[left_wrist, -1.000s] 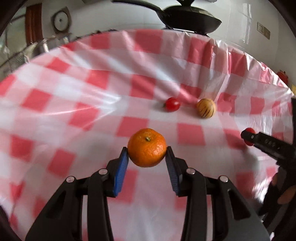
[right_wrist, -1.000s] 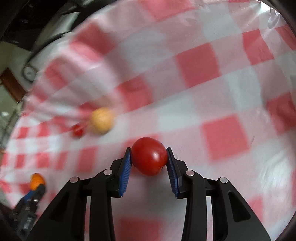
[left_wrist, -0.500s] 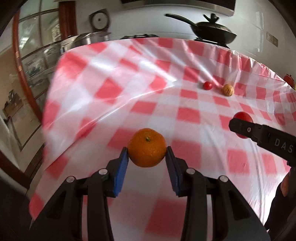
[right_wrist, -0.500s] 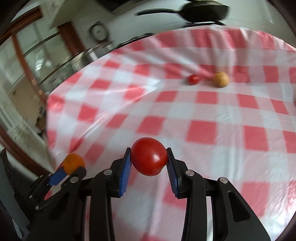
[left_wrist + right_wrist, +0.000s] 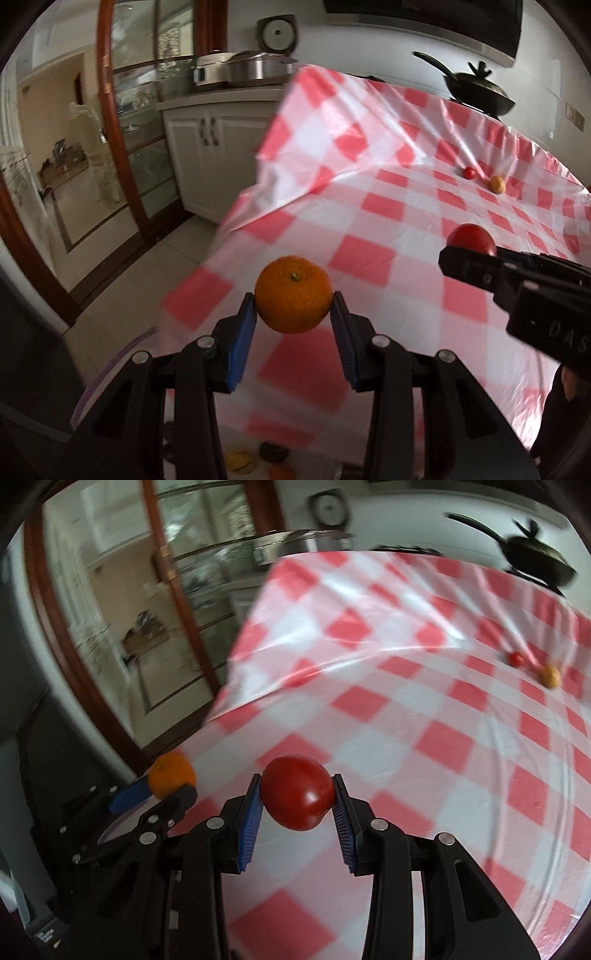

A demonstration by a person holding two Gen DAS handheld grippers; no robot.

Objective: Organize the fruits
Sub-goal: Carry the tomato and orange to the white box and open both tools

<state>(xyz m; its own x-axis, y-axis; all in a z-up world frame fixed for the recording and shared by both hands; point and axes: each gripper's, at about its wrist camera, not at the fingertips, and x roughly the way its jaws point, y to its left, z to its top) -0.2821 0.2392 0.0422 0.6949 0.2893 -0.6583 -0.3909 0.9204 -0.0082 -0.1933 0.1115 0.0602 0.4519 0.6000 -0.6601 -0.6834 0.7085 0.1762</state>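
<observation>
**Both grippers carry fruit near the table's edge**

Now the left gripper (image 5: 293, 321) is clamped on an orange (image 5: 293, 294), its blue pads pressing both sides, stem end facing up. Beside it, the right gripper (image 5: 297, 803) grips a red tomato (image 5: 297, 798) the same way. Each fruit hangs in the air over the red-and-white checked cloth (image 5: 388, 206), close to the table's corner, where the cloth drapes toward the floor.

Far across the table, two fruits lie on the cloth just beside each other — a small red one (image 5: 470, 172) and a yellowish one (image 5: 496, 184). At the bottom of the left wrist view, below the gripper, a few dark and yellow round things show beside a curved purple rim; they are too blurred and hidden to name.

Judging from this, the risks lie in the carry. The right view is smeared, which suggests quick motion — a jolt could loosen a round, smooth fruit. A tomato squeezed too hard may split. The grippers ride close together, so they could knock each other. A fruit let go near the corner could roll off the table.
</observation>
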